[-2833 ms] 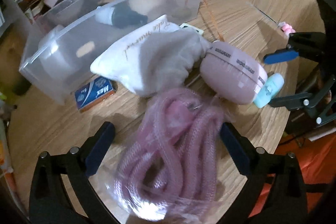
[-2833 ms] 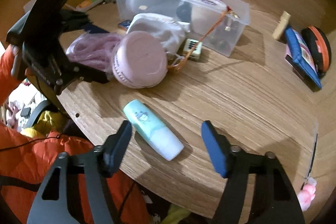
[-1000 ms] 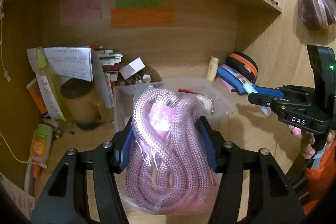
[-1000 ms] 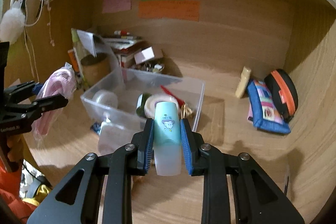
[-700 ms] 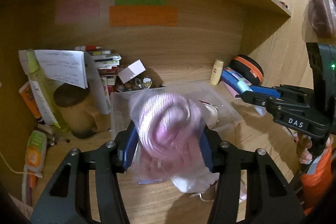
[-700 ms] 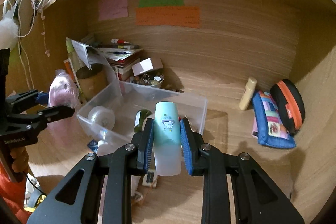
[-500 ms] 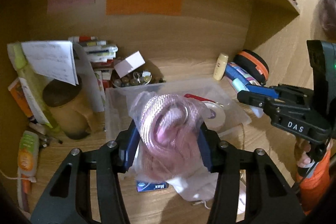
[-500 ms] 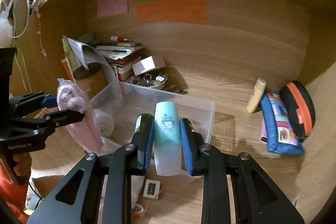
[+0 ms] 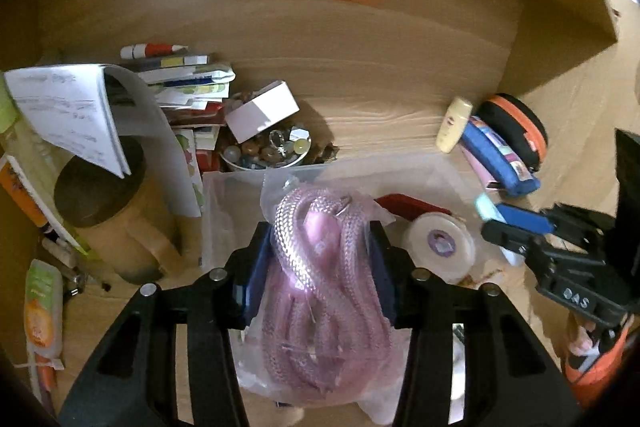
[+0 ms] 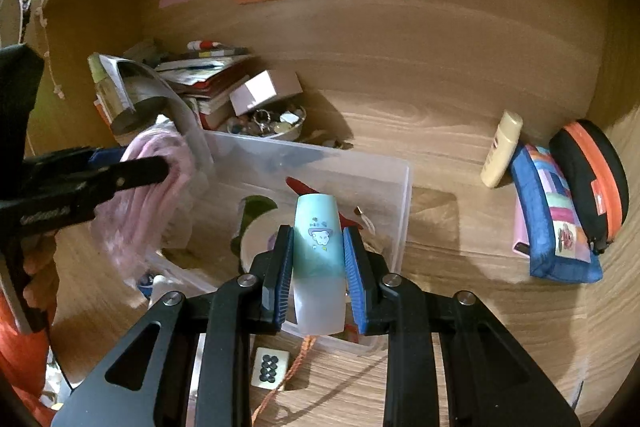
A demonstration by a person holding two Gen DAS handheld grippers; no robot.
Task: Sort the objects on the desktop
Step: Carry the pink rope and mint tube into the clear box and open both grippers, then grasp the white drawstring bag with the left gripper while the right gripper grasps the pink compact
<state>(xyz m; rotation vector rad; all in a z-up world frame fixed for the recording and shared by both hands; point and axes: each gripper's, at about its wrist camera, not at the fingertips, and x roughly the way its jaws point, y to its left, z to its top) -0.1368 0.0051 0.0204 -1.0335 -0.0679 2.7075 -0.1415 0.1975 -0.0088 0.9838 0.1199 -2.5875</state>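
Note:
My left gripper (image 9: 320,259) is shut on a clear bag of pink rope (image 9: 324,287) and holds it in the air over the near left part of a clear plastic bin (image 9: 420,167). The bag also shows in the right wrist view (image 10: 152,195). My right gripper (image 10: 318,263) is shut on a mint-green tube (image 10: 318,247) and holds it above the bin's (image 10: 400,203) near right side. A white tape roll (image 9: 438,247) and a red item (image 9: 408,205) lie in the bin.
A brown mug (image 9: 104,211), stacked papers (image 9: 184,83), a white box (image 9: 262,111) and a bowl of trinkets (image 9: 268,151) crowd the back left. A cream bottle (image 10: 500,151), blue pouch (image 10: 552,223) and orange-black case (image 10: 592,183) stand right. A mahjong tile (image 10: 269,365) and orange cord lie near.
Both grippers moved forward and lower toward the bin, each still holding its object. The rope bag now hangs over the bin's left part, the tube over its right.

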